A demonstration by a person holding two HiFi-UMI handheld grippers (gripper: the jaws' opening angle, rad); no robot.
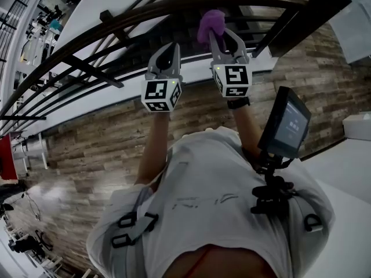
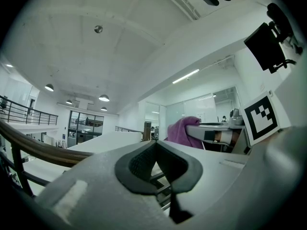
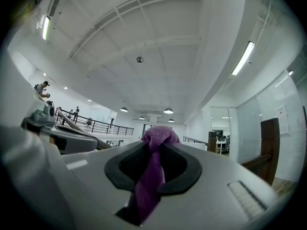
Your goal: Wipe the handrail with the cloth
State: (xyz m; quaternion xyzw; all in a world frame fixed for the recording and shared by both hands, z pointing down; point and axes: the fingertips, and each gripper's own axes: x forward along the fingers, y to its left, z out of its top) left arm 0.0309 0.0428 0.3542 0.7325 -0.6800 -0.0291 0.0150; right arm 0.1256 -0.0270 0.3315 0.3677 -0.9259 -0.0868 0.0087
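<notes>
A dark wooden handrail (image 1: 145,13) curves across the top of the head view, with black bars below it. My right gripper (image 1: 222,35) is shut on a purple cloth (image 1: 210,23), which bunches out past its tips just under the rail; I cannot tell whether they touch. In the right gripper view the cloth (image 3: 157,140) hangs down between the closed jaws. My left gripper (image 1: 164,51) is to its left, a little lower, shut with nothing in it. The left gripper view shows the rail (image 2: 43,150) at left and the cloth (image 2: 183,131) at right.
A dark square post (image 1: 307,13) stands at the rail's right end, also seen in the right gripper view as a brown post (image 3: 270,147). A wood-plank floor (image 1: 87,149) lies under me. A small screen (image 1: 287,123) is mounted on my chest harness. Beyond the rail is a lower storey.
</notes>
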